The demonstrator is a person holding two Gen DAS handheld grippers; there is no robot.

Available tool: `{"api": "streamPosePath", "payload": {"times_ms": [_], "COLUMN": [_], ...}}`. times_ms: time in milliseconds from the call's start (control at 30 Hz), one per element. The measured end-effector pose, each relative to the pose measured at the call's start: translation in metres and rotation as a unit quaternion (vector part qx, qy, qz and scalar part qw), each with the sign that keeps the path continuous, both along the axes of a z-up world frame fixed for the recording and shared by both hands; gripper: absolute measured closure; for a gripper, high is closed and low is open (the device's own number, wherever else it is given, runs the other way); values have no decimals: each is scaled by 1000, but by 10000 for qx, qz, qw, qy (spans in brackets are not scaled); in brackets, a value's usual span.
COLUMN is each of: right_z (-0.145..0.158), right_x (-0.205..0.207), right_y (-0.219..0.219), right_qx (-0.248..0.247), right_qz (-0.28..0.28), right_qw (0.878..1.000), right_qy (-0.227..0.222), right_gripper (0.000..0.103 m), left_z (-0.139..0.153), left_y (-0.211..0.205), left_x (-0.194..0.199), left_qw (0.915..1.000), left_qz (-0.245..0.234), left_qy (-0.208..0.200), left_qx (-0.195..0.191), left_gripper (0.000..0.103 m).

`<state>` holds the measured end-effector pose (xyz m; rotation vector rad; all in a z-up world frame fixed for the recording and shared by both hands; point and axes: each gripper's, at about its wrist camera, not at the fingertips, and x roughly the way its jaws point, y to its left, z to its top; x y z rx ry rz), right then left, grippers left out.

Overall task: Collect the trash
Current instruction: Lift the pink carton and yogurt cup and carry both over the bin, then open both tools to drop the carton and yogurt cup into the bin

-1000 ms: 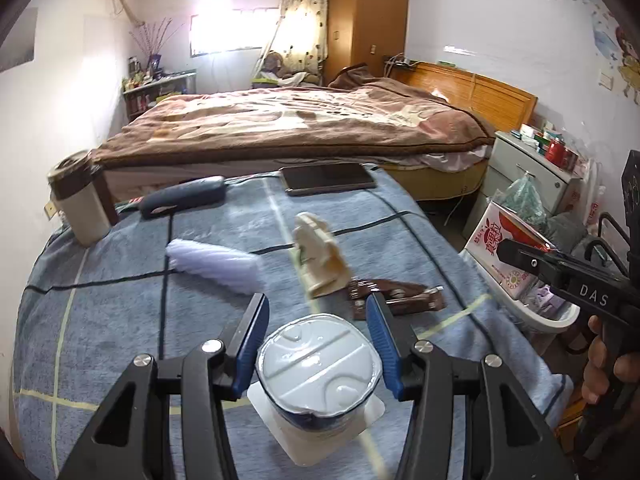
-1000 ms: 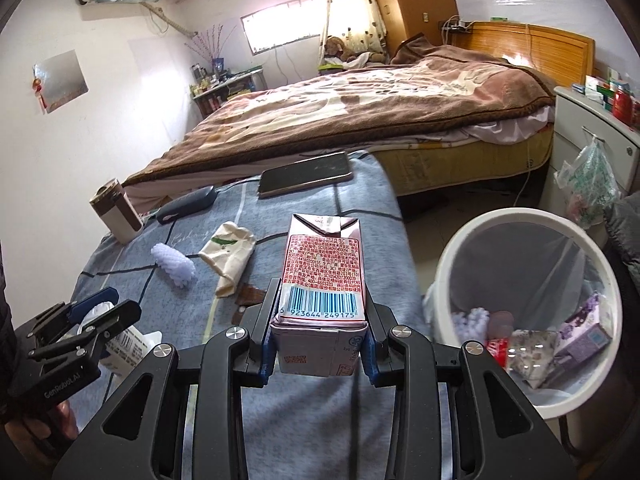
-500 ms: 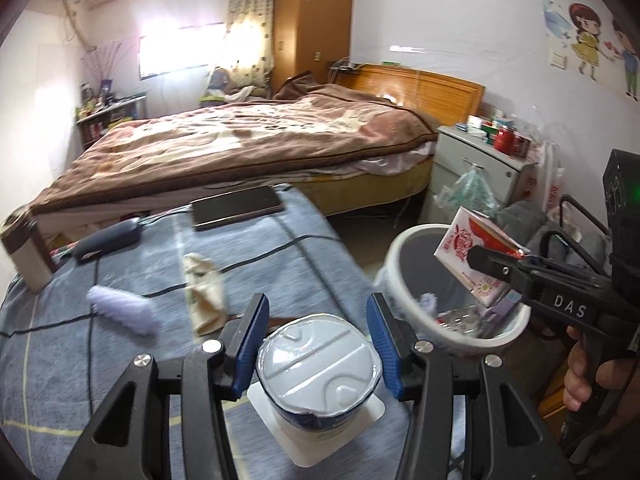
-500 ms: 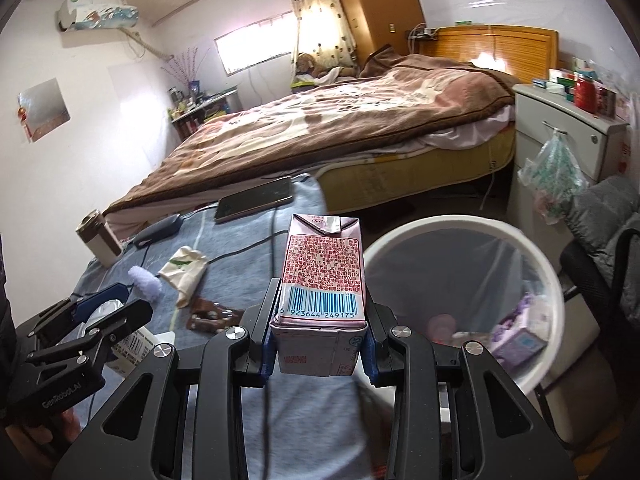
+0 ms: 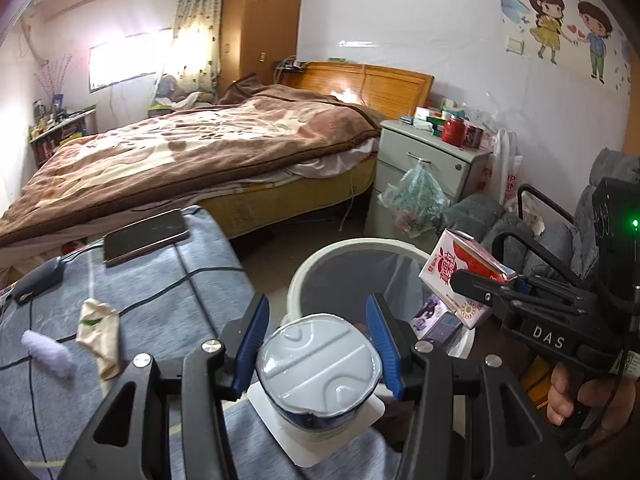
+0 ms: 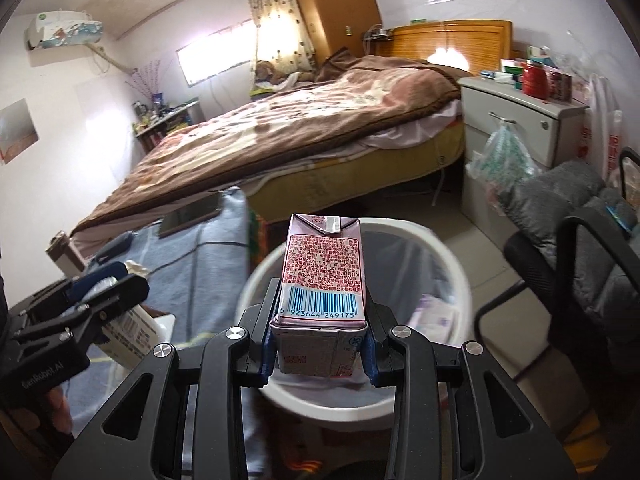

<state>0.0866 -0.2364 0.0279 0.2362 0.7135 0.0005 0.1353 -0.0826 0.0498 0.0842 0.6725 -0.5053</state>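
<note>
The left gripper [image 5: 316, 338] is clamped on a foil-lidded yogurt cup [image 5: 318, 368], held right at the edge of the blanket-covered worktop [image 5: 160, 304], just short of the white trash bin [image 5: 360, 248]. The right gripper [image 6: 320, 328] has its fingers [image 6: 267, 354] squeezed on a pink drink carton [image 6: 322, 276], held upright over the bin's opening. A crumpled wrapper [image 5: 98, 330] and a phone [image 5: 146, 236] are left lying on the worktop.

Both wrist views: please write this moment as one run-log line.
left tongs: shut on yogurt cup | right tongs: shut on drink carton | both above white trash bin | nothing dropped yet
</note>
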Motion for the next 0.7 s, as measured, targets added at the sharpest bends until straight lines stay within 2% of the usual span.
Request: {"api": "streamPosePath", "payload": {"times_ms": [333, 700], "right_z": [-21, -42], "right_x": [7, 18], "right_y": [-33, -51], "right_qx": [-63, -151], "right_qz": [-76, -38], "right_qw": [9994, 9976], "right_qy": [320, 679], "right_gripper": [67, 67], "left_z": [-16, -31], "left_y": [-51, -79], "left_x": [16, 29], "left_qw": [9992, 9982], "left_qz": [-326, -466], "left_qy": [215, 376], "left_qx": [-60, -87], "left_gripper": [50, 50]}}
